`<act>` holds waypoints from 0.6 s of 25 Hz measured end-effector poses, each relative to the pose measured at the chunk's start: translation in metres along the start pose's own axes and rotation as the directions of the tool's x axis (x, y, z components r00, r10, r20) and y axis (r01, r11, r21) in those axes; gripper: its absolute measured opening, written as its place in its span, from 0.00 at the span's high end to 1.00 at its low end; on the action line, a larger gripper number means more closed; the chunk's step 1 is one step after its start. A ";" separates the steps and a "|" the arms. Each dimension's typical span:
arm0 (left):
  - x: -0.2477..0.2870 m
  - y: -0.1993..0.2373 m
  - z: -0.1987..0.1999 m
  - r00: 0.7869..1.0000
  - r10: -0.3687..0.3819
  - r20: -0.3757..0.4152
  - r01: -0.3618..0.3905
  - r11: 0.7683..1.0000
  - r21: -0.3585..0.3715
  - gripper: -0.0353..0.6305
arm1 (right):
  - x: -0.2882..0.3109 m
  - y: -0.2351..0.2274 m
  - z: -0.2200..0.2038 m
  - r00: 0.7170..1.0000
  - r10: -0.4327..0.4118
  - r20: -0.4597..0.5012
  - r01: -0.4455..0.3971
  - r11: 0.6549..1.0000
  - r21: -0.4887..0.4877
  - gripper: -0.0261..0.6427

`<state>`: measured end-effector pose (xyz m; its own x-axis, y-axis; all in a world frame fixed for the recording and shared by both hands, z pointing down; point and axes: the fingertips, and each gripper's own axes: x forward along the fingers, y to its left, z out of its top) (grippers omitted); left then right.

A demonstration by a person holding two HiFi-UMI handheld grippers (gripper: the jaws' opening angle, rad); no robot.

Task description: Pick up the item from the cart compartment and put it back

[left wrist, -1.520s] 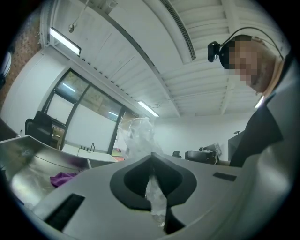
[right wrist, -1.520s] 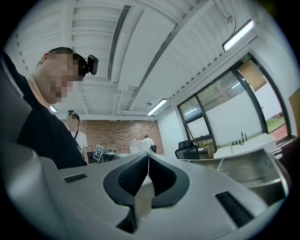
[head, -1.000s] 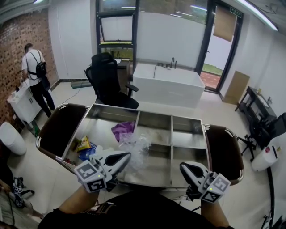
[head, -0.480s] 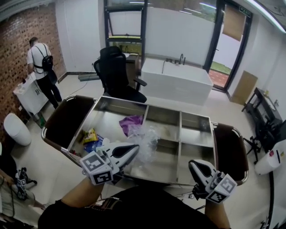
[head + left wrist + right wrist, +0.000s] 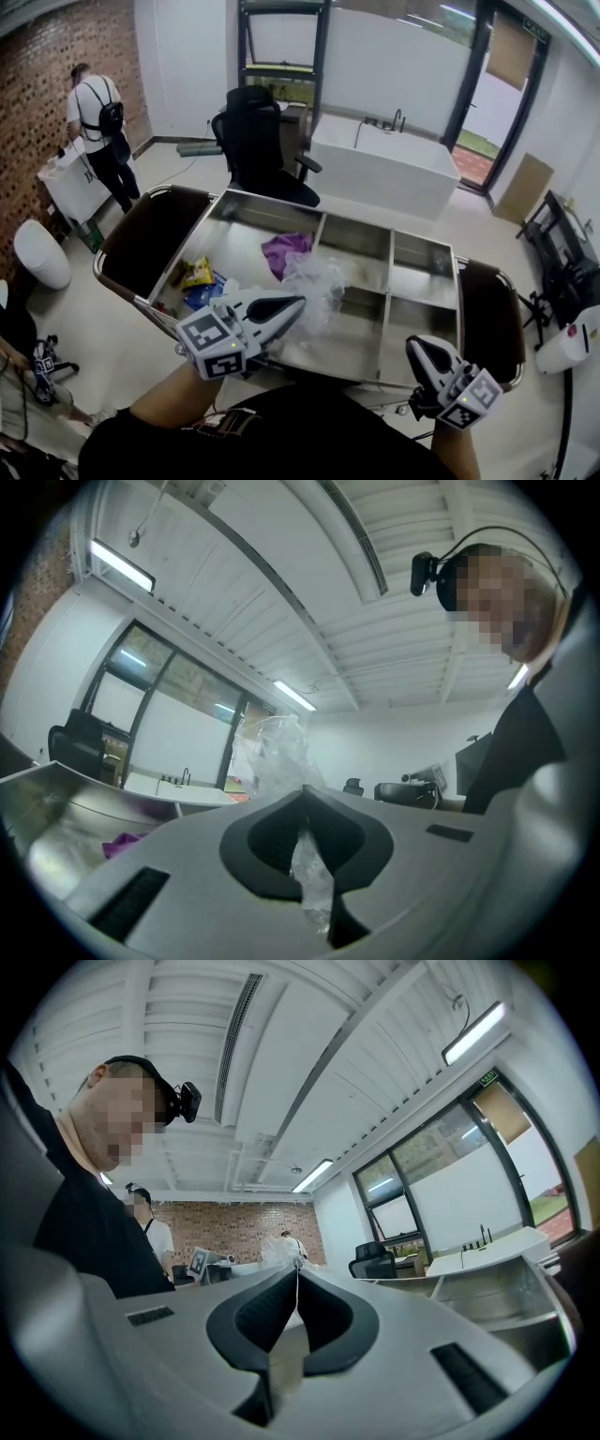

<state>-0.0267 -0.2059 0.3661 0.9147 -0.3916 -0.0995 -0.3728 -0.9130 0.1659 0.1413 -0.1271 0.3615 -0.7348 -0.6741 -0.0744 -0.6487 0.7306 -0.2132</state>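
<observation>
One steel cart (image 5: 272,211) filled the middle of the head view. It was split into five compartments that could be counted: one large at 9 o'clock and two pairs toward 3 o'clock. Two dark brown side panels (image 5: 150,239) flanked it, one at each end.

Beyond it, at 12 o'clock, stood one white bathtub (image 5: 384,173), with one black office chair (image 5: 258,141) just to its 9 o'clock side, close against the cart's far rim. One person (image 5: 98,122) with a backpack stood well apart at 10 o'clock, by the brick wall.

The one clear plastic bag (image 5: 319,281) (image 5: 272,752) was out of its compartment. It was bunched over the divider between the large compartment and the near middle one, and it partly hid the steel behind it.

In the large compartment lay one purple cloth (image 5: 286,251), at the bag's 11 o'clock. One yellow packet (image 5: 197,272) and one blue packet (image 5: 202,292) lay together at its 9 o'clock end.

The left tongs (image 5: 302,302) (image 5: 305,803) were pinching a fold of the bag. The right tongs (image 5: 419,345) (image 5: 298,1274), at 4 o'clock near the cart's near rim, were pressed together on nothing.
</observation>
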 end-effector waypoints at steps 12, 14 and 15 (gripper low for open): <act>0.041 0.001 0.023 0.999 -0.004 -0.033 0.006 0.998 0.068 0.96 | -0.025 -0.013 0.005 0.999 -0.004 0.032 0.004 1.000 -0.006 0.97; 0.069 0.001 0.033 0.999 -0.007 -0.049 0.012 0.994 0.107 0.96 | -0.040 -0.018 0.009 0.999 -0.007 0.045 0.007 1.000 -0.005 0.97; 0.086 0.001 0.038 0.998 -0.006 -0.059 0.013 0.993 0.118 0.96 | -0.050 -0.021 0.011 0.999 -0.011 0.052 0.011 1.000 -0.005 0.97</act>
<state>0.0458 -0.2455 0.3203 0.9244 -0.3790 -0.0423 -0.3771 -0.9249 0.0479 0.1942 -0.1102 0.3589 -0.7166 -0.6866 -0.1231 -0.6575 0.7238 -0.2093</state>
